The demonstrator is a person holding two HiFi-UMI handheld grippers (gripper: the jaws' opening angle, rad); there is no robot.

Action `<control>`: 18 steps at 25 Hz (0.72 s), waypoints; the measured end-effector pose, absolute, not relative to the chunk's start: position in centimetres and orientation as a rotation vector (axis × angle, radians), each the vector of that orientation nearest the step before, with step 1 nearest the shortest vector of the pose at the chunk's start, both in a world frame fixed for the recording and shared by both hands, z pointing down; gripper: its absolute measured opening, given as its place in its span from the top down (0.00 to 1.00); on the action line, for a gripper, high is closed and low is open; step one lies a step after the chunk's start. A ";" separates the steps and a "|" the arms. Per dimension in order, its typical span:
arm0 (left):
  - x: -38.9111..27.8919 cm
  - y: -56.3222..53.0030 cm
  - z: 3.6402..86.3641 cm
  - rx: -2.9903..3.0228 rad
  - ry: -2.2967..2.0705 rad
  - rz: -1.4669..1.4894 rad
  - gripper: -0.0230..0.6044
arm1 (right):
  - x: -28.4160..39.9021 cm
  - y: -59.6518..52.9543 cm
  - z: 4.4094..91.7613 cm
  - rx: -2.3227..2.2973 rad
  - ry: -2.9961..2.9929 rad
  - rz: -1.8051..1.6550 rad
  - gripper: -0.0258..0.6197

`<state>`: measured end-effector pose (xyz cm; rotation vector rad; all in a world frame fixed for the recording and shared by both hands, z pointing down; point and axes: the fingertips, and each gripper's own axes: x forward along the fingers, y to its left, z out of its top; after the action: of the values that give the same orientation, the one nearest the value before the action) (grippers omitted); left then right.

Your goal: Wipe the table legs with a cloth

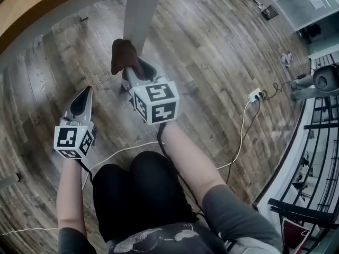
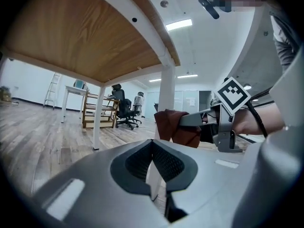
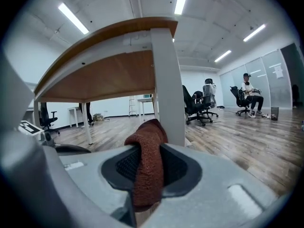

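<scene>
The right tongs (image 1: 132,70) are clamped on a brown cloth (image 1: 124,56) held against the white desk leg (image 1: 142,15), low near the wooden floor (image 1: 212,52). The left tongs (image 1: 86,94) are closed and empty, just beside.

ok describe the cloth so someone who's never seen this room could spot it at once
Find the wooden table and follow its white leg down toward the plank floor. Right beside that leg, the right gripper is shut on the cloth. It is a rust-brown knitted wad, the only soft, reddish thing among grey jaws and pale boards.
</scene>
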<state>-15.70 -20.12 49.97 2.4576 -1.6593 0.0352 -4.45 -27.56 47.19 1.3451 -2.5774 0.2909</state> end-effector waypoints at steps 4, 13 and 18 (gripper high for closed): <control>-16.4 -21.0 54.8 2.420 -1.618 -0.021 0.93 | -4.1 -27.2 52.9 1.291 -2.501 0.267 0.83; -17.4 -22.4 64.9 2.332 -1.611 0.063 0.93 | -3.5 -28.1 66.7 1.210 -2.323 0.266 0.83; -17.1 -22.2 68.7 2.325 -1.584 0.138 0.93 | -4.8 -28.7 73.3 1.134 -2.261 0.302 0.83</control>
<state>-17.07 -22.23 68.69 2.3251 -1.5844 0.1378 -4.83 -28.69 73.27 1.1339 -2.2605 0.3023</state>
